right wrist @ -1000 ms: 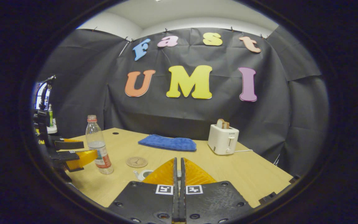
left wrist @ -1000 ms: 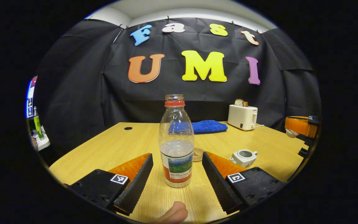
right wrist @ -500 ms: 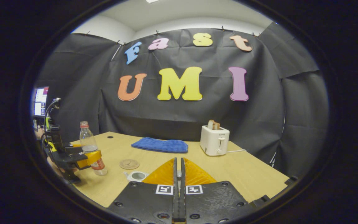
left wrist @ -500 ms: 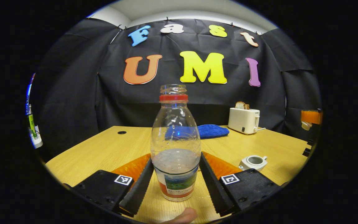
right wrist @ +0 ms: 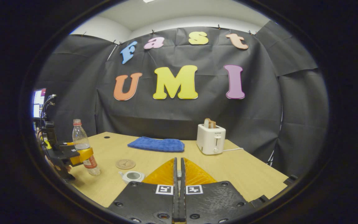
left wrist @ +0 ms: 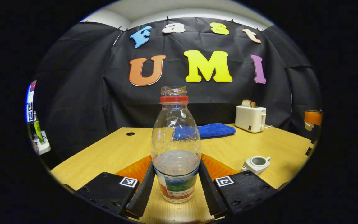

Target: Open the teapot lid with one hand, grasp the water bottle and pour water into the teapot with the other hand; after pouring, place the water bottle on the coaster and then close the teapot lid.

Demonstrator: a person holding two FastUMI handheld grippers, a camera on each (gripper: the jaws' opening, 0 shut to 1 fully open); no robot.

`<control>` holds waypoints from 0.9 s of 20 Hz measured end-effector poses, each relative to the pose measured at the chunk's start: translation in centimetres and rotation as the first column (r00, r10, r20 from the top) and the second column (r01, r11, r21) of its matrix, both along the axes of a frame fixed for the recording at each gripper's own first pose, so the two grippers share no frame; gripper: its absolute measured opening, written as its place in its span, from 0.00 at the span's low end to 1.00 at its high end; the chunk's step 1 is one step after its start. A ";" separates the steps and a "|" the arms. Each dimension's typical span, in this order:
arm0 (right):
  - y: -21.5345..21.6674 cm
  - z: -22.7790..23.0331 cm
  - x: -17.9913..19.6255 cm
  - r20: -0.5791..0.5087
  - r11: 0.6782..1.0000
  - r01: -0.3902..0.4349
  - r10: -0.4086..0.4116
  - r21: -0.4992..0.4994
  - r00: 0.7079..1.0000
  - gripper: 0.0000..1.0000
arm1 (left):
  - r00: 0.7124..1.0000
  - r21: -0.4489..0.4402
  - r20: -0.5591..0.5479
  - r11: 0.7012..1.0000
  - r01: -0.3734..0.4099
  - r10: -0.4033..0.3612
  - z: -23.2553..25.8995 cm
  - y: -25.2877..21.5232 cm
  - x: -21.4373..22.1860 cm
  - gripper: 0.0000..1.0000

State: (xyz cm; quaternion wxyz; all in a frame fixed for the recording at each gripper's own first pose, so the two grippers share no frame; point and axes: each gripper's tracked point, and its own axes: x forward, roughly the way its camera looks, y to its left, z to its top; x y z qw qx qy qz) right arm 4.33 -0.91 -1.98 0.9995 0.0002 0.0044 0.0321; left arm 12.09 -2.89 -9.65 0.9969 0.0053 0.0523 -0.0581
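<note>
A: Where's the water bottle?

B: Upright on the desk, uncapped and partly full. The left gripper has its fingers closed in on either side of the lower body, at the top of the label, and both press against it.

A: Is it lifted?

B: In the left gripper view its base seems to rest on the wood. In the right gripper view I can't tell.

A: And the teapot?

B: It stands open, without its lid, on the desk to the right of the bottle and apart from it. The round coaster lies flat between bottle and teapot in the right gripper view.

A: The right gripper?

B: Its fingers are pressed together with only a thin slit between them. Whether something small is pinched at the tips, I can't tell.

A: Anything else?

B: A blue cloth and a white toaster with bread in it, at the far side.
</note>
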 end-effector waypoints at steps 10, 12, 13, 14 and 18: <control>-1.8 0.5 0.1 0.002 1.000 0.019 -0.019 0.006 1.000 0.00 | 0.997 0.418 -0.055 0.908 -0.028 0.056 0.2 -0.2 -0.7 0.73; -2.2 0.9 0.0 0.017 1.000 0.030 -0.029 -0.010 0.999 0.00 | 0.998 0.497 -0.056 0.868 -0.008 0.042 0.5 -0.8 -0.9 0.73; -2.4 0.7 0.0 0.017 0.999 0.038 -0.037 -0.024 0.999 0.00 | 0.998 0.536 -0.054 0.844 -0.002 0.037 0.6 -1.1 -1.1 0.73; -2.6 0.7 0.0 0.015 0.998 0.047 -0.046 -0.032 0.999 0.00 | 0.998 0.577 -0.054 0.817 0.001 0.037 0.7 -1.2 -1.1 0.73; -2.7 0.7 0.0 0.011 0.999 0.042 -0.042 -0.034 0.999 0.00 | 0.997 0.742 -0.056 0.670 0.013 0.043 0.6 -1.6 -1.4 0.72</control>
